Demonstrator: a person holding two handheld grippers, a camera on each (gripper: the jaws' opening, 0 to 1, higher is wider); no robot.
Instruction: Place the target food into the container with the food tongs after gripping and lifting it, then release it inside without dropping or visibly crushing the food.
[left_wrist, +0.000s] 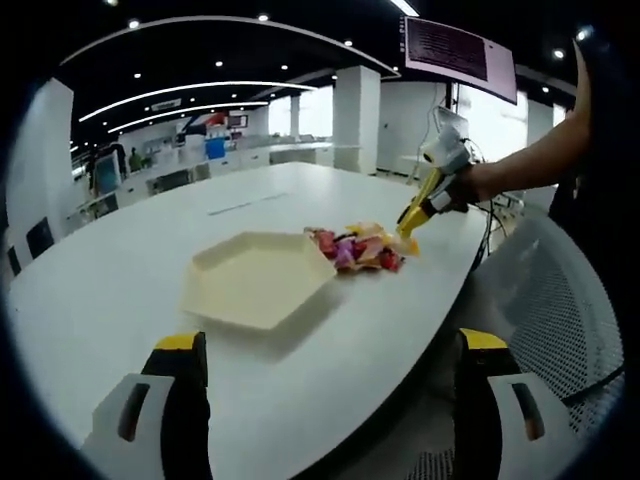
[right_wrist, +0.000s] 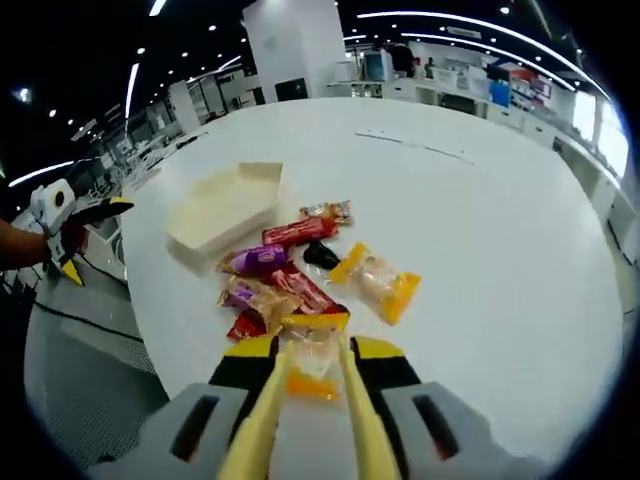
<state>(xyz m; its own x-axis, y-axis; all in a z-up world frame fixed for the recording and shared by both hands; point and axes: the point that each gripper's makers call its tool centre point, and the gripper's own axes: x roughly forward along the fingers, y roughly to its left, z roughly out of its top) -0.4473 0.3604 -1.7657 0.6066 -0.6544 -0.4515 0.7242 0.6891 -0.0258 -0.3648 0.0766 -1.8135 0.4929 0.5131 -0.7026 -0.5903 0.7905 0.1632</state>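
You are holding the yellow plastic food tongs (right_wrist: 305, 400) in your right gripper (right_wrist: 310, 375), and their two arms are closing on a clear-wrapped snack with orange ends (right_wrist: 308, 370) at the lower centre of the right gripper view; it looks pinched between the tips, though you cannot tell yet whether it is lifting off the surface. Its long axis is running across the tongs, side to side. The cream hexagonal tray (right_wrist: 225, 210) is lying up and to the left of the tongs in that view, beyond the pile of wrapped snacks (right_wrist: 290, 270), so the coming carry is going forward and leftward over the pile. Your left gripper (left_wrist: 325, 395) is hanging with jaws spread wide, holding nothing, facing the tray from the opposite side. Everything is sitting on a broad white round-edged table (right_wrist: 480, 200) in a dim open-plan office with ceiling light strips.
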